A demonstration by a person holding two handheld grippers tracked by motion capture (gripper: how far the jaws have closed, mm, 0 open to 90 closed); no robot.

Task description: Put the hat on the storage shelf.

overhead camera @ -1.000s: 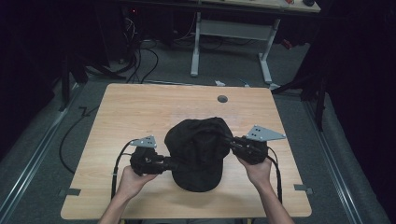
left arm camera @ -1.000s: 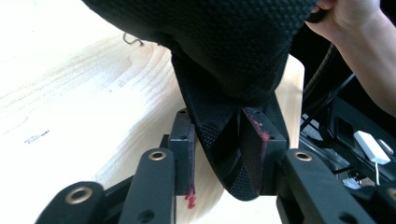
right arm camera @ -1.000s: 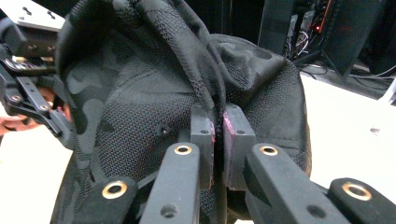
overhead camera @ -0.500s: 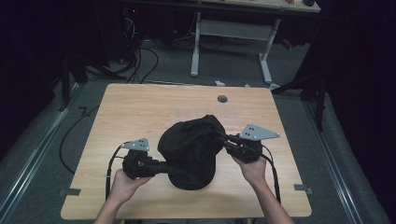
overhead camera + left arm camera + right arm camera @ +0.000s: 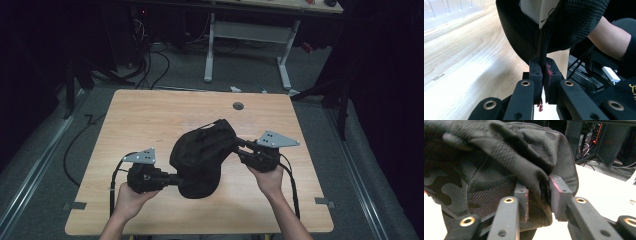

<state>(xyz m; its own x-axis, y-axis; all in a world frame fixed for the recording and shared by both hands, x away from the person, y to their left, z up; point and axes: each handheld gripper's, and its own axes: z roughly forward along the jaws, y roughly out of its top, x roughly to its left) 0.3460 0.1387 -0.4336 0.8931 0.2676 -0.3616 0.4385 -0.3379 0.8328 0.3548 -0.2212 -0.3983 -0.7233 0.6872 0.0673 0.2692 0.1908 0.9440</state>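
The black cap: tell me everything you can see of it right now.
The black cap is soft fabric, part mesh with a faint camouflage pattern, pale lining inside. It hangs crumpled just above the wooden table, near its front middle. The left gripper pinches its edge seam tight. The right gripper has a fold between its jaws, which have just been opening, apparently loose.

Wooden table (image 5: 150, 115), floor cables (image 5: 150, 60)

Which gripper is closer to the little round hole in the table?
Right. The right gripper sits at the cap's right side, just below the round hole. The left gripper pinches the cap's lower left edge, farther from it, near the table's front.
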